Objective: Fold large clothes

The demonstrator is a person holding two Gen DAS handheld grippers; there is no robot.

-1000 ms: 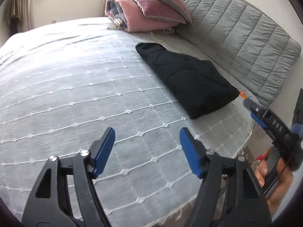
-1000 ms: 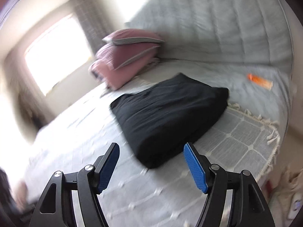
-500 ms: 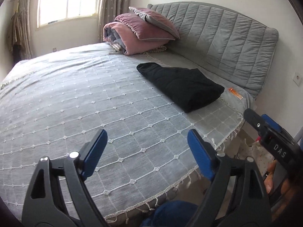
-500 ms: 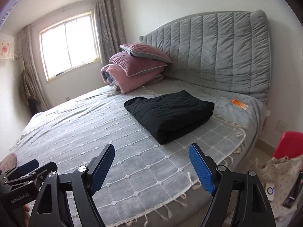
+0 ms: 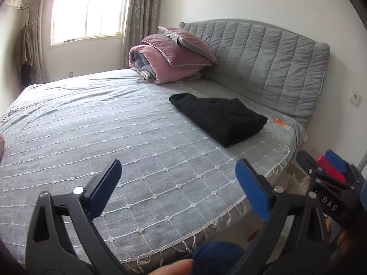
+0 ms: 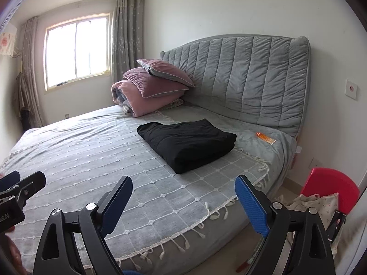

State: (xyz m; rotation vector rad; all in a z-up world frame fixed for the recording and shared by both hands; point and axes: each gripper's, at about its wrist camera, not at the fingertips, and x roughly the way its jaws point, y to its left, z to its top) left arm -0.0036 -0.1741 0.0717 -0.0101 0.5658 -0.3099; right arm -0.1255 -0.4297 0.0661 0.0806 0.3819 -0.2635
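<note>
The bed (image 6: 91,151) fills both views and serves as the folding area; its grey quilted cover lies flat. The padded headboard (image 6: 247,78) stands against the wall. Pink pillows and a rolled quilt (image 6: 146,91) are stacked at the head of the bed, near the window side, leaving the cover free. The black garment (image 6: 185,144) lies on the bed just in front of the headboard as a compact folded rectangle; judged from this, folding appears complete. A small orange tube (image 6: 265,138) lies beside it, apart. The left claw (image 5: 179,188) and the right claw (image 6: 183,204) hang off the bed edge, jaws spread wide, gripping nothing.
</note>
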